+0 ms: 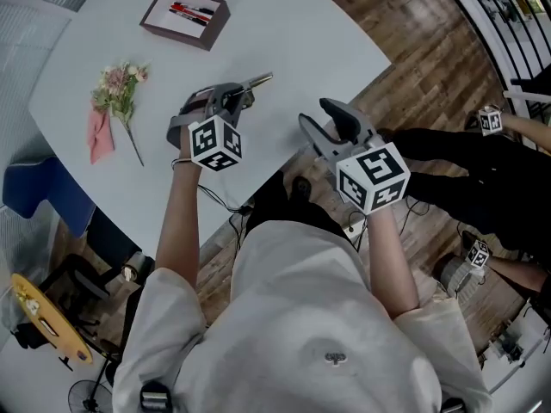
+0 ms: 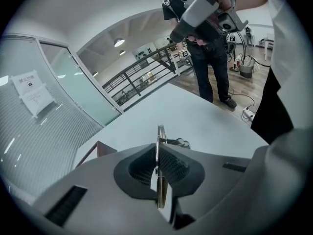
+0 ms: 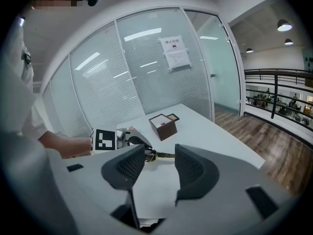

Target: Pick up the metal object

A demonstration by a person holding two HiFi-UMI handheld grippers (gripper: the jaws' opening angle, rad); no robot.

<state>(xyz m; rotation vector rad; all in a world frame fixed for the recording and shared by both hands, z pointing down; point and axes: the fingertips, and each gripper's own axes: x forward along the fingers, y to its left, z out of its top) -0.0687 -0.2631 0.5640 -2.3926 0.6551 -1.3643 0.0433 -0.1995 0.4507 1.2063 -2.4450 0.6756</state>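
Now I'm clenching my left gripper point(image 1: 234, 98) on the metal object point(image 1: 259, 80) over the table point(image 1: 293, 24). Its long axis is running out past the jaws, away from me. My right gripper point(image 1: 332, 126) is hanging released and empty, just beside on the right.

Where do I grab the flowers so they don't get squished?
Take the flowers by the thin bare stem, coming straight down from above. They lie flat on the white table, and the stem's end sticks out free below the soft blooms.
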